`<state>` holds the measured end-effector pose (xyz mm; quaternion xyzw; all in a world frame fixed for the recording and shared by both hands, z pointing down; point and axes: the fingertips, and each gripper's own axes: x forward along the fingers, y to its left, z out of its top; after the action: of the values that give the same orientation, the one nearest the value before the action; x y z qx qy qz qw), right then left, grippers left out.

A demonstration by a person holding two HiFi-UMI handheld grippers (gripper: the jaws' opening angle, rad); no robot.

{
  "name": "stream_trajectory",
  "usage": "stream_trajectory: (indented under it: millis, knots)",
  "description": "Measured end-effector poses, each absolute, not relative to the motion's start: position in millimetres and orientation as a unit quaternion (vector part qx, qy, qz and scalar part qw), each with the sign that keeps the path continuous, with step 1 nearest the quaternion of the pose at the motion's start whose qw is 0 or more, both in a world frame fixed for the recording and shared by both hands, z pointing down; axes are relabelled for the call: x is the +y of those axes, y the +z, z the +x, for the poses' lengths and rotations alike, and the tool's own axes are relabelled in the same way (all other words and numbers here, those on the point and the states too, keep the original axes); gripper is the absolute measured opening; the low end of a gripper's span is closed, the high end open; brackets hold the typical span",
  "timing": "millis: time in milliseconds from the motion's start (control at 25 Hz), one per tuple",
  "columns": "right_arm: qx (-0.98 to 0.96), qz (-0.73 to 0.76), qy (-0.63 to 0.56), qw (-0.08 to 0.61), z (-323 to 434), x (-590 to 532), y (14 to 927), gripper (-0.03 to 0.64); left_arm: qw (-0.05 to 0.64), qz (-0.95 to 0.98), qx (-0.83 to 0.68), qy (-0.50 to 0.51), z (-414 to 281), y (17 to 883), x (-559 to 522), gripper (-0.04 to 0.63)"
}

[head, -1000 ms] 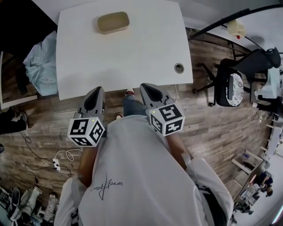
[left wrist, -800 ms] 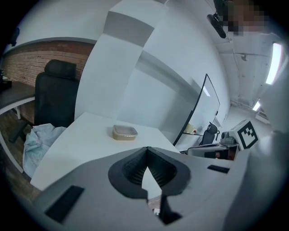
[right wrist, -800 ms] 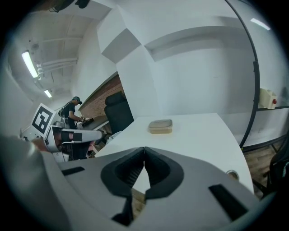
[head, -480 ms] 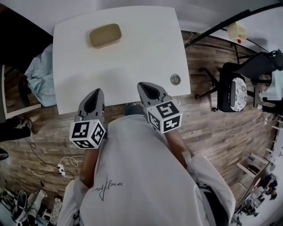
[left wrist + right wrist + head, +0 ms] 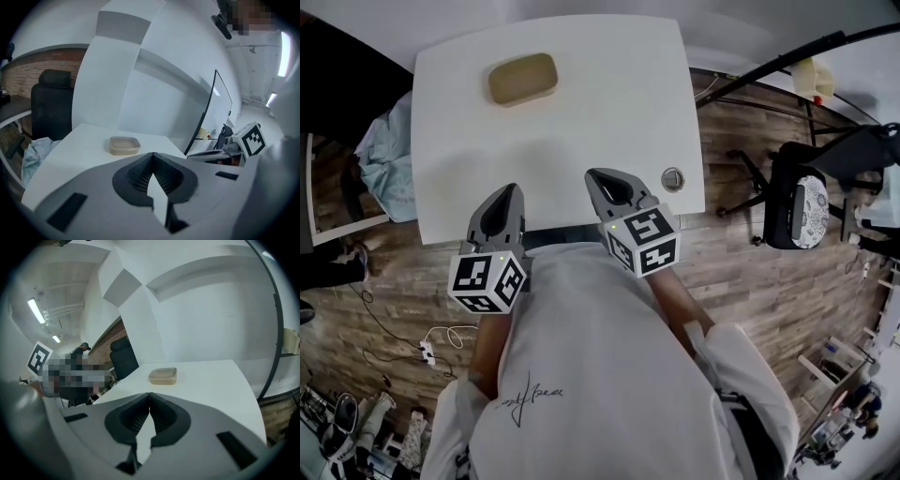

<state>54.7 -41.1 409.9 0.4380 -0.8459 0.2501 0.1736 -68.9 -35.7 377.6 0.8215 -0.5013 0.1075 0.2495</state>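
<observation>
A tan lidded container (image 5: 522,79) lies on the far left part of a white table (image 5: 609,112); it also shows as a tan container (image 5: 124,145) in the left gripper view and as a tan container (image 5: 163,376) in the right gripper view. My left gripper (image 5: 504,199) hangs at the table's near edge, its jaws shut with nothing between them. To its right, my right gripper (image 5: 607,179) reaches just over the same edge, jaws shut and empty. Both are far from the container.
A round cable hole (image 5: 673,178) sits near the table's right front corner. A black office chair (image 5: 797,192) stands on the wooden floor at right, a pale blue cloth (image 5: 382,159) left of the table, a power strip with cables (image 5: 427,348) lower left.
Both grippers have come forward to the table's near edge, the right one now just over it. The container looks closer in both gripper views. The jaws stayed shut.
</observation>
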Motion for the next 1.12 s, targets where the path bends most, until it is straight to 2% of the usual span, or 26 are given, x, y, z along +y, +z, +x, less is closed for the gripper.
stream_trajectory:
  millis: [920, 1120]
  knots:
    - [-0.829, 0.46, 0.283, 0.146, 39.7, -103.3, 427.6, 0.011, 0.272, 0.815, -0.501, 0.108, -88.5, 387.8, -74.1, 0.005]
    - [-0.834, 0.445, 0.304, 0.116, 31.2, -116.6, 428.6, 0.011, 0.281, 0.811, -0.503, 0.106, -95.1, 390.4, -82.8, 0.005]
